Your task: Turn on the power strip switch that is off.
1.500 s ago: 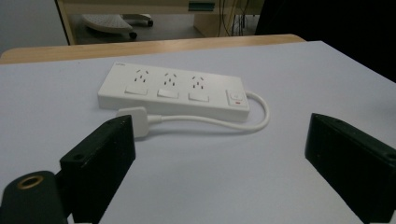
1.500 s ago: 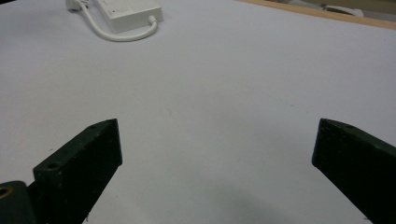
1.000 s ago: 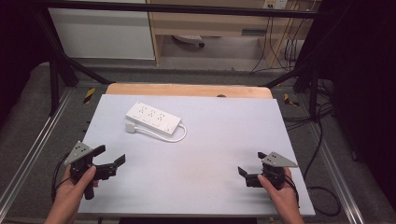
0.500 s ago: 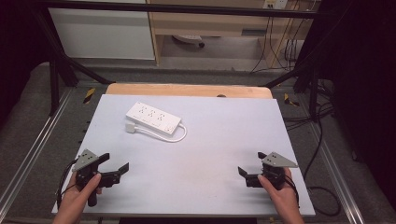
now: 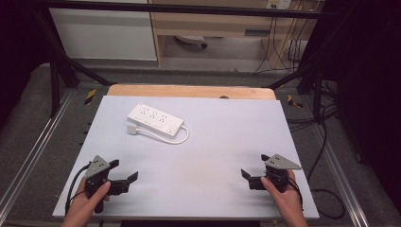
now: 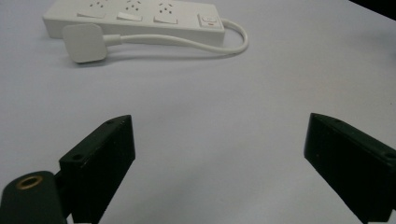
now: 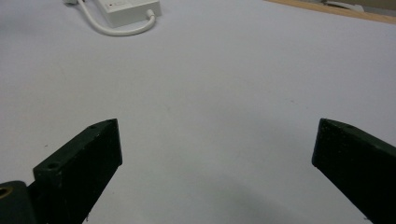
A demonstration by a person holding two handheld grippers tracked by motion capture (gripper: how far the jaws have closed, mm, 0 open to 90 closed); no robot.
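A white power strip (image 5: 155, 120) lies flat on the back left of the white tabletop (image 5: 222, 137). Its short cable (image 5: 182, 137) loops round to a square white plug (image 5: 133, 129) lying beside it. My left gripper (image 5: 125, 170) rests near the front left edge, held by a hand, open and holding nothing. In the left gripper view its jaws (image 6: 219, 135) stand wide apart, with the power strip (image 6: 130, 11) and plug (image 6: 84, 42) well ahead. My right gripper (image 5: 254, 165) sits at the front right, open and holding nothing. The right gripper view (image 7: 217, 135) shows the strip's end (image 7: 128, 7) far off.
A wooden strip (image 5: 189, 91) borders the table's far edge. Black frame legs (image 5: 56, 71) and metal rails (image 5: 33, 146) flank the table. Cables (image 5: 326, 142) trail on the floor at the right. A white cabinet (image 5: 104, 33) and a wooden shelf (image 5: 213, 23) stand behind.
My left gripper has drawn back toward the near edge and shifted a little to the right. The right gripper and the power strip have stayed where they were.
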